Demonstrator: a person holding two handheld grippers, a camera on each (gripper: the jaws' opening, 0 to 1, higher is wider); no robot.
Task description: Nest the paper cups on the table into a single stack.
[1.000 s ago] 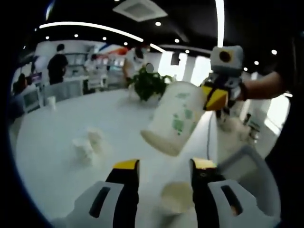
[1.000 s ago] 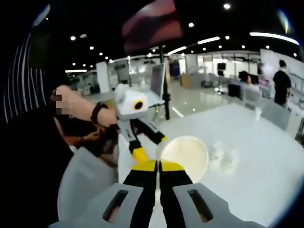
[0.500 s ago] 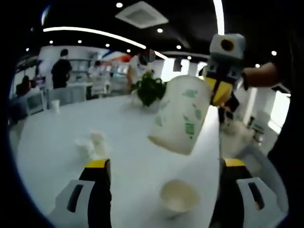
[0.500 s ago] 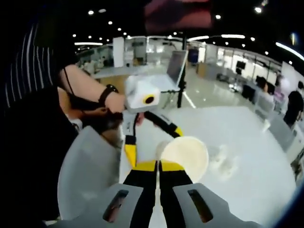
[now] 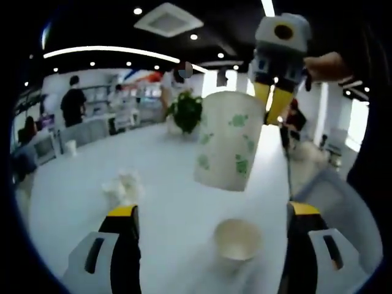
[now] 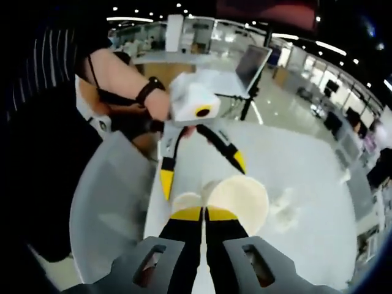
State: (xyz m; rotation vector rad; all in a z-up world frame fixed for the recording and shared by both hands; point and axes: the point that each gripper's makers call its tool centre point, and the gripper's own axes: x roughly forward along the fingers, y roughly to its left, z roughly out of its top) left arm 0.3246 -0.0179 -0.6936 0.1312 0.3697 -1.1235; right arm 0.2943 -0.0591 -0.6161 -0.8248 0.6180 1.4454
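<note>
A patterned paper cup [image 5: 228,142], pinched by its rim between the closed fingers of the right gripper [image 5: 270,103], hangs mouth-up above a second cup [image 5: 237,240] that stands open on the white surface [image 5: 165,184], an arrangement that appears meant to line the two up so the carried one can drop inside. In the right gripper view the same fingers meet on the near rim of the held cup [image 6: 237,197], whose pale inside faces the camera, with the standing cup [image 6: 187,201] peeking out just beside it to the left. The left gripper [image 5: 211,213] waits low with its fingers spread wide and holding nothing, one on either side of the standing cup without touching it, seemingly placed to steady that cup if needed. Crumpled white pieces [image 5: 121,185] lie on the surface well apart to the left, and a potted plant [image 5: 186,114] stands toward the far edge.
</note>
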